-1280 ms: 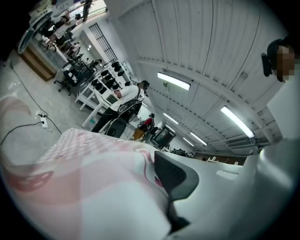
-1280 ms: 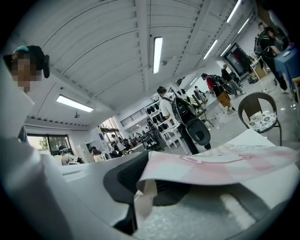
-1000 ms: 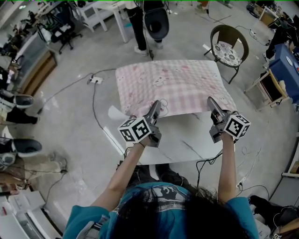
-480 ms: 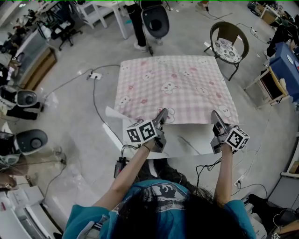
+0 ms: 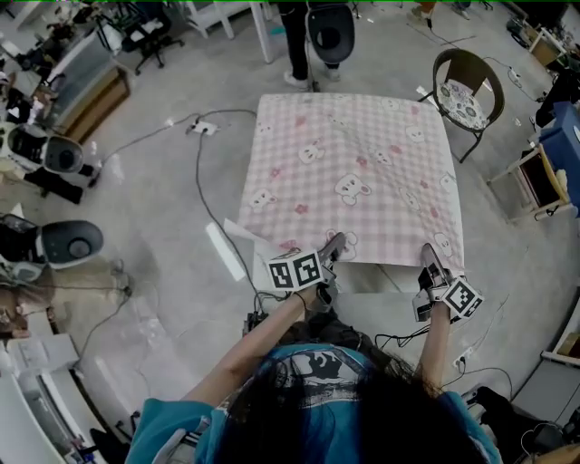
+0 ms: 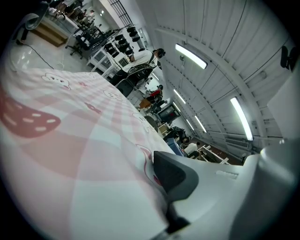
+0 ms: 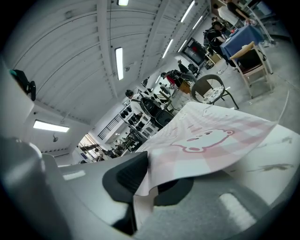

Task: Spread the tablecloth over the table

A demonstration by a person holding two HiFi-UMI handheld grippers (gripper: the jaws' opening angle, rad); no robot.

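Observation:
A pink checked tablecloth (image 5: 353, 172) with bear prints lies flat over the white table (image 5: 385, 276); only a strip of table shows at the near edge. My left gripper (image 5: 335, 243) pinches the cloth's near left corner, its jaws closing a little tighter on the fabric. At the near right corner my right gripper (image 5: 433, 250) is shut on the hem. In the left gripper view the cloth (image 6: 70, 136) runs away from the dark pad (image 6: 171, 176). The right gripper view shows the cloth (image 7: 211, 140) folded down between the pads (image 7: 131, 176).
A round-backed chair (image 5: 462, 86) stands at the table's far right corner, and a wooden chair (image 5: 539, 177) further right. A person (image 5: 294, 36) and a black office chair (image 5: 331, 27) are beyond the far edge. Cables and a power strip (image 5: 201, 127) lie on the floor at left.
Both grippers have pulled the cloth's near edge back toward me and downward. The cloth has flattened out and now covers far more of the table.

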